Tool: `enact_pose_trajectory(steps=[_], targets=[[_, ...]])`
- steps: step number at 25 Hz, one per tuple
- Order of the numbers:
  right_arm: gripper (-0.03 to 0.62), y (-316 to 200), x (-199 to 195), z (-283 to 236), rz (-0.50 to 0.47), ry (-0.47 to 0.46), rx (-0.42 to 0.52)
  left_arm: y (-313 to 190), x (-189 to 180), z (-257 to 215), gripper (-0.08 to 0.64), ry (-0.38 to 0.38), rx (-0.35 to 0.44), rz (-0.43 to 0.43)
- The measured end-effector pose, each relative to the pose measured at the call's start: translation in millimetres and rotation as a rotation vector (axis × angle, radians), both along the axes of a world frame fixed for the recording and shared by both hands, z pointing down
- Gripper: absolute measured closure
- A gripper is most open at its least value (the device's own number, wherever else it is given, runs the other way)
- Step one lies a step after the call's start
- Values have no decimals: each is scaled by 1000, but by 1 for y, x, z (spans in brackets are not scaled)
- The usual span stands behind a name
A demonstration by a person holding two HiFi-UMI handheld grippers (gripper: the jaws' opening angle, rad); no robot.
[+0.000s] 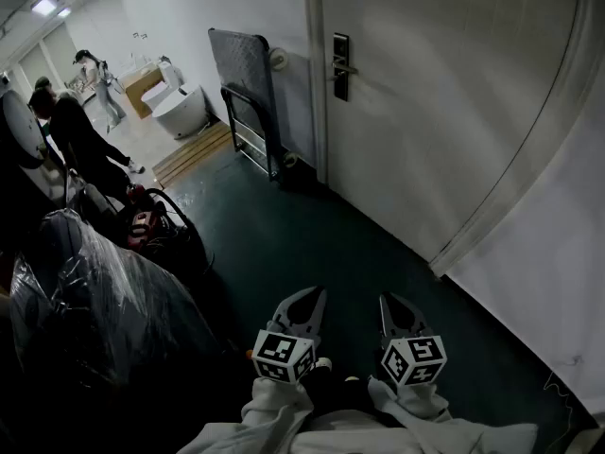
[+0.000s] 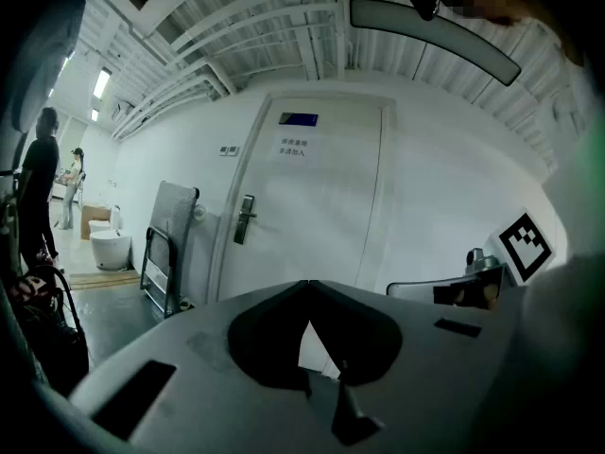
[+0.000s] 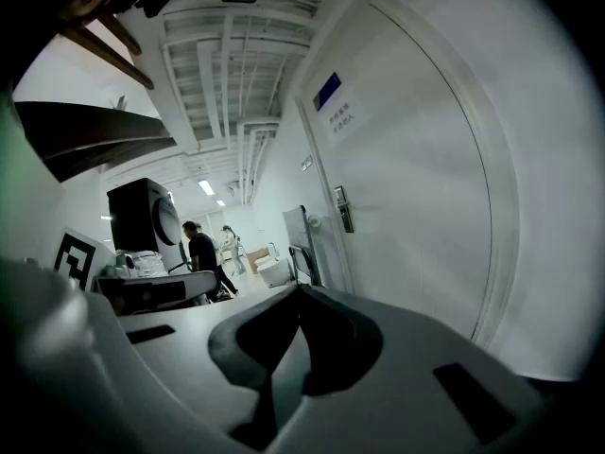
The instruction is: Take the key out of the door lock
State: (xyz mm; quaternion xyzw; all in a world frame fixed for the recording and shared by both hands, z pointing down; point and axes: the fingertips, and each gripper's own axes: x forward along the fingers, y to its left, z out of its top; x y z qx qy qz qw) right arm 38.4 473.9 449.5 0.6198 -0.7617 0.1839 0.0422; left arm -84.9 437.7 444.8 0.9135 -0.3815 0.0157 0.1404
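The pale door (image 1: pixel 444 93) stands ahead on the right, with a dark lock plate and handle (image 1: pixel 340 65) on its left edge. That lock plate (image 2: pixel 245 218) also shows in the left gripper view, and the right gripper view has the lock plate (image 3: pixel 342 208) too. It is too far off to make out a key. My left gripper (image 1: pixel 304 303) and right gripper (image 1: pixel 398 306) hang low over the dark floor, well short of the door. The left gripper (image 2: pixel 304 283) is shut with nothing in it. The right gripper (image 3: pixel 298 288) has its tips together, also empty.
A folded hand trolley (image 1: pixel 248 93) leans on the wall left of the door. Plastic-wrapped bundles (image 1: pixel 85 301) and a black bag (image 1: pixel 156 230) crowd the left side. People (image 1: pixel 71 126) stand by white bathroom fixtures (image 1: pixel 180 110) far left. A white sheet (image 1: pixel 548 282) hangs at right.
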Motion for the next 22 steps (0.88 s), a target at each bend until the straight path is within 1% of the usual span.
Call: enact_pose_trajectory(steps=[9,17,22], targets=[[541,-9,1,-3,19,6,15,-6,-5,2,546,1,-3,-11],[540,-22,-9,-3,3,16,11,-19,-16,5,546,0,-10,-22],[541,-37,-16,-4,-6,24,12,-29,-17,3,546,8,-3,-8]])
